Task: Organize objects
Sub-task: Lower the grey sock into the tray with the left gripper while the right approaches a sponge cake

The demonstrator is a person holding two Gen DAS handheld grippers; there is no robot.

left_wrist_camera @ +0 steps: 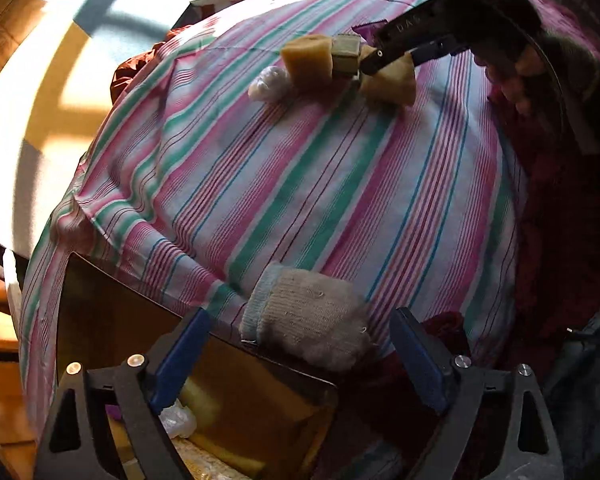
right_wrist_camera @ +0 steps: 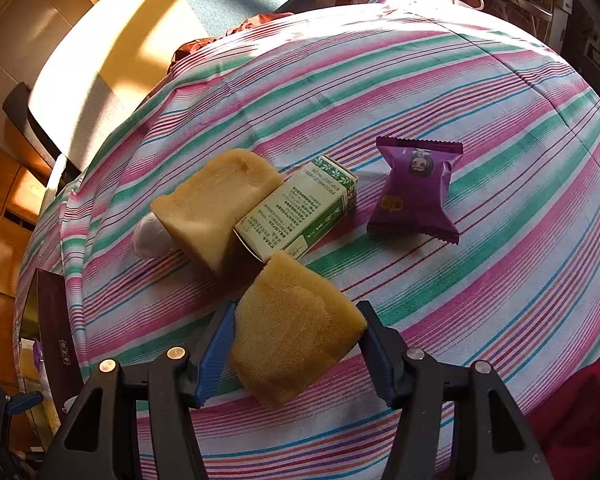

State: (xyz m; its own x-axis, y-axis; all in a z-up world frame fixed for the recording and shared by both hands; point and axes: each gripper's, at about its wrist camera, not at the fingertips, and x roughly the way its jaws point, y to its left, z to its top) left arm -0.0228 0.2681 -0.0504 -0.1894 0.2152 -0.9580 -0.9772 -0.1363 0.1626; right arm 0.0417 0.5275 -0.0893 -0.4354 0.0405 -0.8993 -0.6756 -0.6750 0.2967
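A: Left wrist view first. What have we got?

B: The left gripper (left_wrist_camera: 300, 360) hangs wide open with nothing between its blue pads. Just ahead of it a grey knitted glove (left_wrist_camera: 312, 320) lies on the near edge of the striped cloth (left_wrist_camera: 260, 184), partly over the rim of a dark box (left_wrist_camera: 140, 320).

A: And inside that box?

B: Some yellow pieces and a bit of clear plastic; too shaded to say more. Far across the cloth, the right gripper (left_wrist_camera: 370, 65) reaches in from the upper right, at a sponge (left_wrist_camera: 390, 82). Beside it sit a small carton (left_wrist_camera: 345, 58), a second sponge (left_wrist_camera: 306, 62) and a white wrapped lump (left_wrist_camera: 269, 85).

A: Over to the right wrist view.

B: The right gripper (right_wrist_camera: 296, 348) has its jaws closed against both sides of the near sponge (right_wrist_camera: 296, 332). That sponge touches a corner of the green and white carton (right_wrist_camera: 300, 212), which lies flat on the striped cloth (right_wrist_camera: 460, 280).

A: The other sponge?

B: The other sponge (right_wrist_camera: 216, 204) leans against the carton's left side, with the white lump (right_wrist_camera: 150, 236) peeking out behind it. A purple snack packet (right_wrist_camera: 416, 192) stands apart, to the carton's right. The dark box (right_wrist_camera: 56, 328) shows at the left edge.
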